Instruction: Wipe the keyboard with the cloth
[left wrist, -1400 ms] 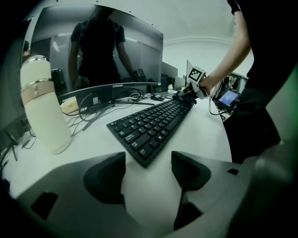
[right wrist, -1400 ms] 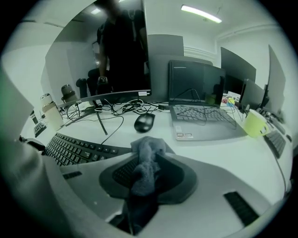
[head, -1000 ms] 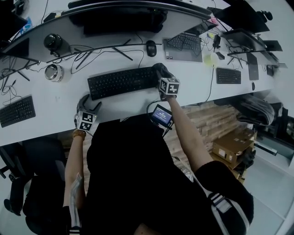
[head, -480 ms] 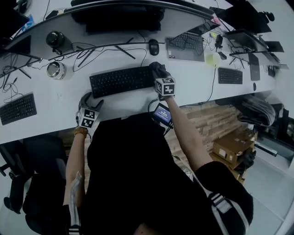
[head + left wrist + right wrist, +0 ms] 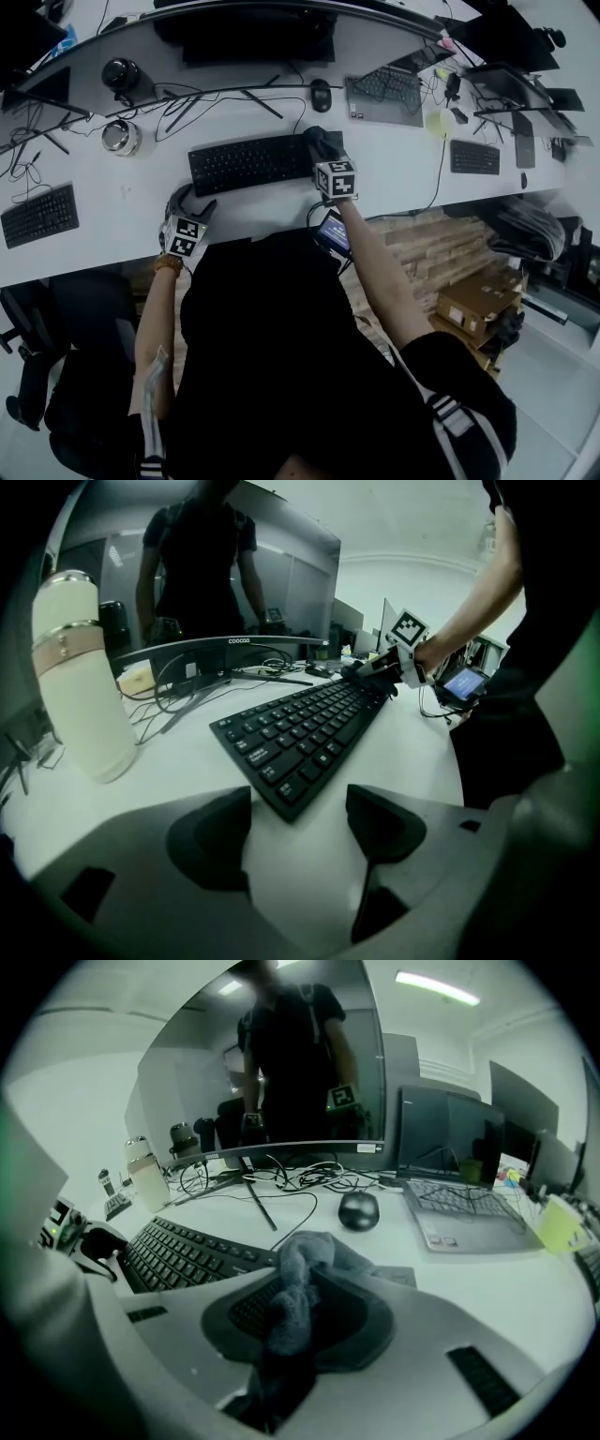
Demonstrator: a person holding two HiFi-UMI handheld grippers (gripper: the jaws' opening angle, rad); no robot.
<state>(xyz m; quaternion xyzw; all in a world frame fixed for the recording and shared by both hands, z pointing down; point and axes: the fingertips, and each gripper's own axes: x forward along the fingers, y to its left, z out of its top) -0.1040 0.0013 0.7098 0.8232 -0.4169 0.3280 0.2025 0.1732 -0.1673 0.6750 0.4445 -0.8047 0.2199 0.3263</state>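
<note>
A black keyboard (image 5: 248,161) lies across the white desk (image 5: 112,239) in front of a curved monitor. My right gripper (image 5: 320,142) is shut on a grey cloth (image 5: 302,1283), which bunches up between its jaws and rests on the keyboard's right end (image 5: 173,1251). My left gripper (image 5: 185,203) sits near the desk's front edge, just off the keyboard's left end (image 5: 300,733). Its jaws stand open over bare desk with nothing between them. The right gripper (image 5: 375,670) shows in the left gripper view at the keyboard's far end.
Behind the keyboard lie a mouse (image 5: 322,95), a laptop (image 5: 380,94) and loose cables (image 5: 216,98). A white bottle (image 5: 80,682) stands left of the left gripper. A second keyboard (image 5: 39,216) lies far left, and a metal bowl (image 5: 122,138) sits behind.
My right gripper has slid left with the cloth, from the keyboard's right edge onto its right end. The left gripper has stayed put.
</note>
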